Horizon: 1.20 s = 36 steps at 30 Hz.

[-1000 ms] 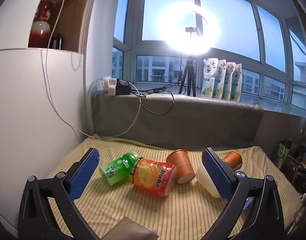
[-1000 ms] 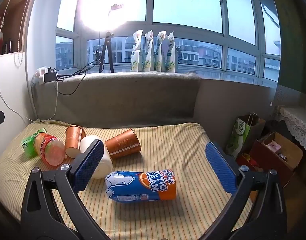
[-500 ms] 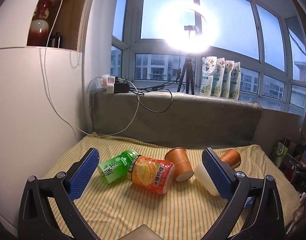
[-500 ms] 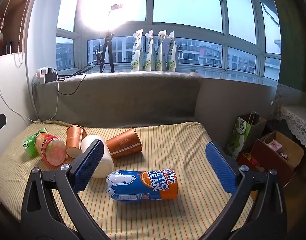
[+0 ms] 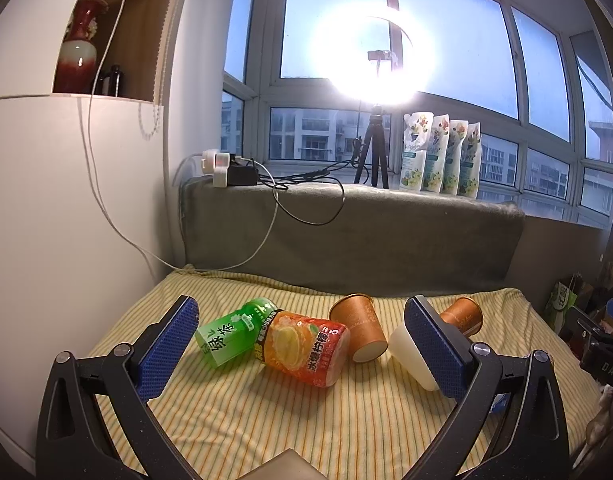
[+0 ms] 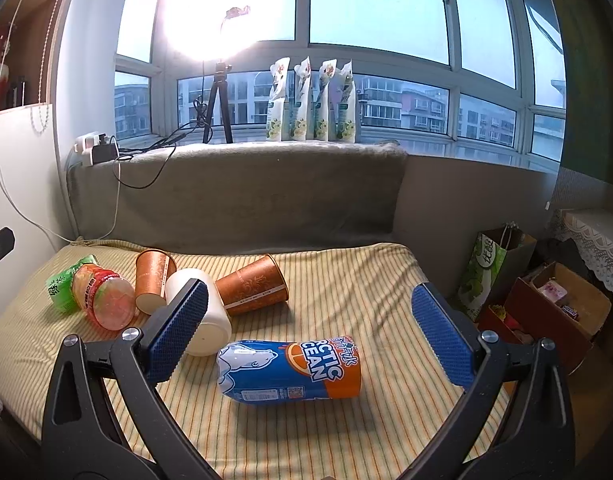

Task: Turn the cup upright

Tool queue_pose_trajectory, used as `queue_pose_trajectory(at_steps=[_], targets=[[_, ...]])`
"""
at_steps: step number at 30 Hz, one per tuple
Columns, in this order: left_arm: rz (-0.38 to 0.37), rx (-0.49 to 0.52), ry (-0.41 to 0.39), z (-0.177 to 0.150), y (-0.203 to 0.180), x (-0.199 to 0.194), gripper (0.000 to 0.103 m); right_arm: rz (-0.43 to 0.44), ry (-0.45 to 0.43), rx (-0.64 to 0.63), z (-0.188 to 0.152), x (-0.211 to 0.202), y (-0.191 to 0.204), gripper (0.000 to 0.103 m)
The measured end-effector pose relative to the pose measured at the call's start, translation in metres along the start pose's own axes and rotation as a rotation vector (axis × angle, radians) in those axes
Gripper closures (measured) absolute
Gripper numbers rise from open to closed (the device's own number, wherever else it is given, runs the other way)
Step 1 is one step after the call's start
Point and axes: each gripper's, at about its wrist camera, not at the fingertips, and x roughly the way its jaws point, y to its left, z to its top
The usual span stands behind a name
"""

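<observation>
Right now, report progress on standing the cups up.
Done: nothing; all six cups lie on their sides: green cup, orange fruit cup, two brown cups, white cup, blue cup. In hand: nothing; left gripper and right gripper are open. Left: flipping them all.

I see six cups lying on their sides on the striped cloth (image 6: 346,280): a blue-orange cup (image 6: 290,372) nearest me, a white cup (image 6: 204,320) and two brown cups (image 6: 252,290) (image 6: 152,280) behind it, green (image 6: 62,288) and orange-red (image 6: 104,300) ones leftmost.
</observation>
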Motion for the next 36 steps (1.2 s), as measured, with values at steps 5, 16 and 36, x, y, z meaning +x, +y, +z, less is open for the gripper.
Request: queue_pose_trajectory(at_steps=[5,16,36], targets=[[0.001,0.002,-0.002,0.0000,-0.0006,0.0000,0.001,0.000,0.000,0.001,-0.0007,0.0013,0.0009,0.000],[-0.002,0.002,-0.003,-0.0004,-0.0003,-0.0003,0.001,0.001,0.000,0.002,-0.0002,-0.0002,-0.0007,0.000],[0.000,0.005,-0.002,0.0000,-0.0014,0.0003,0.001,0.003,0.003,0.000,-0.0013,0.0013,0.0025,0.000]])
